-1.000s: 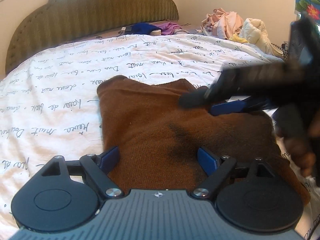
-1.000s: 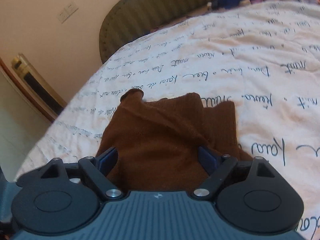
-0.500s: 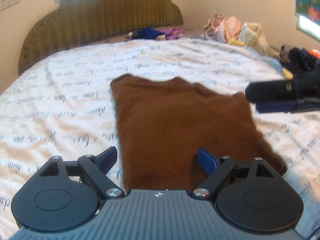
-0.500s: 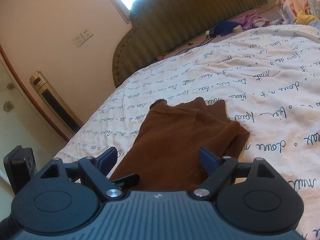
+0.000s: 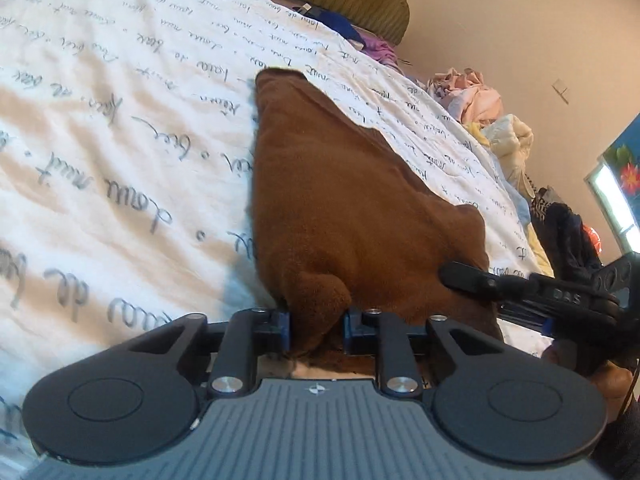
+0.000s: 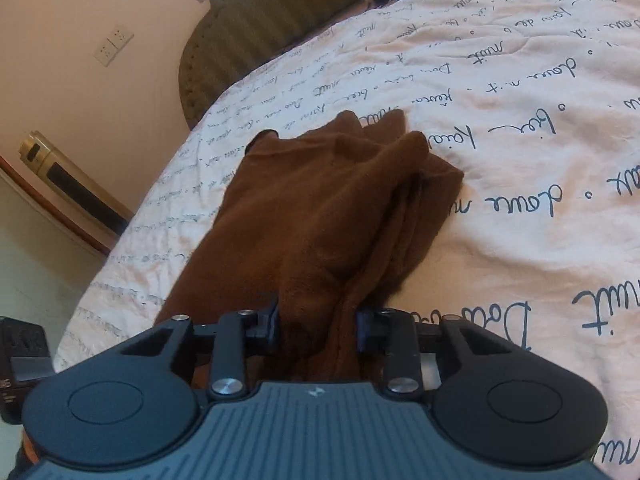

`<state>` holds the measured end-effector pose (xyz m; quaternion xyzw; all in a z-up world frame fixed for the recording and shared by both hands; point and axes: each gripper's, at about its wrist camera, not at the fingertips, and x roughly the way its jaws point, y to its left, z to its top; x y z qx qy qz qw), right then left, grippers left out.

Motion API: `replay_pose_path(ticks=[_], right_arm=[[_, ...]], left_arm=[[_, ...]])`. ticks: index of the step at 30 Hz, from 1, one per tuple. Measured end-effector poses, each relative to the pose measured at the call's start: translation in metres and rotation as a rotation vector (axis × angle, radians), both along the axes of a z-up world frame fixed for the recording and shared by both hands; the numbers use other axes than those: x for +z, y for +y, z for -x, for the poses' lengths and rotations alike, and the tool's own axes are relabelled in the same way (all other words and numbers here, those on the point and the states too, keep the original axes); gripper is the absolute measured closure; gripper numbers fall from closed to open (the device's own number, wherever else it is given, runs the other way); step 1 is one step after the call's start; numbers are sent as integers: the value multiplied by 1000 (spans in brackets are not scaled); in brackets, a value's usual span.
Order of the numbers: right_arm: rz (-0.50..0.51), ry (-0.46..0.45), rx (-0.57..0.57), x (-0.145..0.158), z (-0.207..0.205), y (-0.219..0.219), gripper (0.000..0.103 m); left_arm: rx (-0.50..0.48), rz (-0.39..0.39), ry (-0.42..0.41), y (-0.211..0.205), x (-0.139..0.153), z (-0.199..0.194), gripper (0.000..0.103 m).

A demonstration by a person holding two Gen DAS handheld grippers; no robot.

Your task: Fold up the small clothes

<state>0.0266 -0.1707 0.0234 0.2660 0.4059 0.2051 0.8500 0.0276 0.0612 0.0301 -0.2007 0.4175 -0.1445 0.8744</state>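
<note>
Left gripper: the left gripper (image 5: 316, 330) is sitting at the bottom centre of its own view, jaws closing, with a bunched near edge of the brown garment (image 5: 344, 208) between the blue pads, which are pinching the fabric.
Right gripper: the right gripper (image 6: 316, 328) is sitting low and central in its view, jaws closing on a thicker gathered bundle of the same garment (image 6: 320, 208); its pads are pressing the cloth from both sides.
Garment: it is lying on the bedspread (image 5: 120, 152), running from both grippers up toward mid-frame, partly folded into layers, its far end rumpled.
Other gripper in view: the right gripper is showing at the lower right of the left view, just beside the garment's edge.
Far background: a pile of clothes (image 5: 476, 100) is sitting upper right; the headboard (image 6: 256, 36) is filling the top.
Risk, layers: the grips are likely catching only some layers, so lower ones may be slipping out and undoing the fold.
Risk, bedspread: a pad biting low could be dragging the bedspread along.
Risk, unevenness: uneven pulling between hands would be skewing the fold.
</note>
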Motion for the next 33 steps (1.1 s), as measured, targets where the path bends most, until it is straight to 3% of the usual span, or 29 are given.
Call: replay_pose_path(ticks=[3,5,6,7,8,9,10,12,16,17,18,19,20,22,24,27,28,30,31,33], right_arm=[[-2,-5,22,3,8,-4,73],[39,0,31,-7,9,-1,66],[0,-14,19,-10,11,-6,57],[-49,2,-6,-10,12,-12,38],[-91,31,-40,-8,15,-20,26],[-126,48,-63,-7,18,-27,14],[-161,42,-70,-5,23,-35,13],[-230,57,-45,-5,27,-46,13],[-300,181,52,-23,11,-35,14],[-294,189,62,-27,8,-30,14],[-294,163,67,-27,6,-25,25],[-278,169,76,-26,3,-21,72],[-244,194,96,-26,0,-16,82],[-184,178,133,-22,4,-9,84],[-183,156,173,-13,16,-11,85],[-198,136,230,-6,44,-17,85],[-203,150,239,-10,51,-16,84],[-183,184,238,-25,60,-12,82],[-192,178,220,-31,63,-12,78],[-265,190,185,-33,62,-20,69]], left_arm=[[-55,-52,-9,-2,1,0,76],[-82,-60,-11,-3,0,3,67],[-84,-43,-24,1,3,7,61],[-82,-11,-34,6,7,10,37],[-70,29,-47,13,10,13,7],[-43,64,-72,21,14,16,0],[-28,84,-84,26,15,16,2],[-6,114,-33,32,10,5,4],[-14,187,71,19,-12,-23,16],[-32,179,54,11,-10,-26,41],[-52,165,78,4,-9,-29,65],[-50,147,99,0,-9,-30,76],[-53,119,84,-3,-5,-26,78],[-88,51,42,-7,10,-10,81],[-139,40,17,-6,22,12,81],[-218,-56,4,-14,15,42,80],[-235,-108,2,-20,8,49,77],[-233,-169,-41,-23,-1,57,62],[-230,-153,-51,-20,0,58,62],[-205,-131,-85,-8,17,60,49]])
